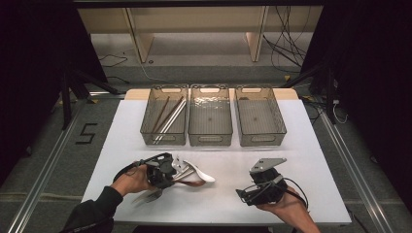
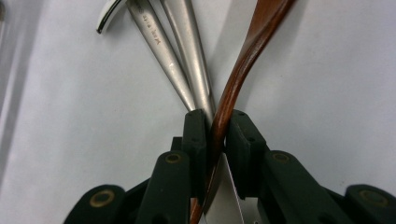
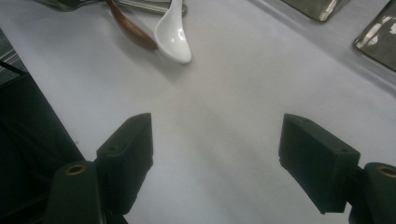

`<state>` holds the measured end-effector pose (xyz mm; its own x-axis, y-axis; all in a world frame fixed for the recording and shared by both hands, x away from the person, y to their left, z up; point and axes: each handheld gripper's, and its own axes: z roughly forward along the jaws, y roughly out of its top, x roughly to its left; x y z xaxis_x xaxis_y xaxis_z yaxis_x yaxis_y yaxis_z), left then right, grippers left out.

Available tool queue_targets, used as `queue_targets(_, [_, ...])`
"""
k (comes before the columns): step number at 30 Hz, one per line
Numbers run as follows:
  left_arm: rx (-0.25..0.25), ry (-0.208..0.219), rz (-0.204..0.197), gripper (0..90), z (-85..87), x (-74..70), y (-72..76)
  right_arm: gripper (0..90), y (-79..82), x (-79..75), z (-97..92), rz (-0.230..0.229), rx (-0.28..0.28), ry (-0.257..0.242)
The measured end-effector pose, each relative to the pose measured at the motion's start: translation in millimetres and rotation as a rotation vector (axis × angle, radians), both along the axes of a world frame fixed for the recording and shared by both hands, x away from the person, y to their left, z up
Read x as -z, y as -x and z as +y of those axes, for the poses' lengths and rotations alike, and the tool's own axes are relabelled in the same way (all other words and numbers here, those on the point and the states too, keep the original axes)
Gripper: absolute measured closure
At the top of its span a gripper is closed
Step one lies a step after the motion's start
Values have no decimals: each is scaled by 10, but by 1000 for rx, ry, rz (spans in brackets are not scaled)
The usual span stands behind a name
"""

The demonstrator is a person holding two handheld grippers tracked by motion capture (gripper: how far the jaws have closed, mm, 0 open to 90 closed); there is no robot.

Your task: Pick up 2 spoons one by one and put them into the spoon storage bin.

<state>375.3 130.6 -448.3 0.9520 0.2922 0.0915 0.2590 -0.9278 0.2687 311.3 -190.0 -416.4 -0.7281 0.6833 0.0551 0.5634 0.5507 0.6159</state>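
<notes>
A small heap of cutlery lies on the white table at the front left: a brown wooden spoon, a white ceramic spoon and metal handles. My left gripper is at this heap. In the left gripper view its jaws are shut on the brown wooden spoon's handle, with two metal handles just left of it. My right gripper rests at the front right, open, with bare table between its fingers. Ahead of it lie the white spoon and the brown spoon's bowl.
Three clear bins stand in a row at the back of the table. The left bin holds several long utensils; the middle bin and right bin look empty. A blurred metal utensil lies by the left hand.
</notes>
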Motion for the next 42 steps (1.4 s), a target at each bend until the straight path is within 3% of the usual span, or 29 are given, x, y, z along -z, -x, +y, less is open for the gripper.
queue_targets(3, [10, -12, -15, 833, 14, -28, 2, 271, 0, 3, 2, 2, 2, -1])
queue_targets(8, [13, 6, 18, 837, 58, -18, -3, 270, 3, 6, 7, 8, -4, 3])
queue_targets(11, [22, 5, 19, 838, 65, -57, -9, 271, -3, 14, 8, 7, -6, 5])
queue_targets(21, [15, 55, 39, 838, 92, -133, -7, 271, -1, 10, 7, 8, -5, 3])
queue_targets(28, [-42, 118, 36, 838, 108, -197, -39, 271, 0, 8, 0, 12, 2, 0])
queue_targets(35, [-130, 205, 20, 839, 122, -302, -106, 270, -6, 12, -6, 6, 4, -1])
queue_targets(42, [-206, 260, 3, 839, 101, -379, -230, 270, -12, 10, -22, 4, 12, -6])
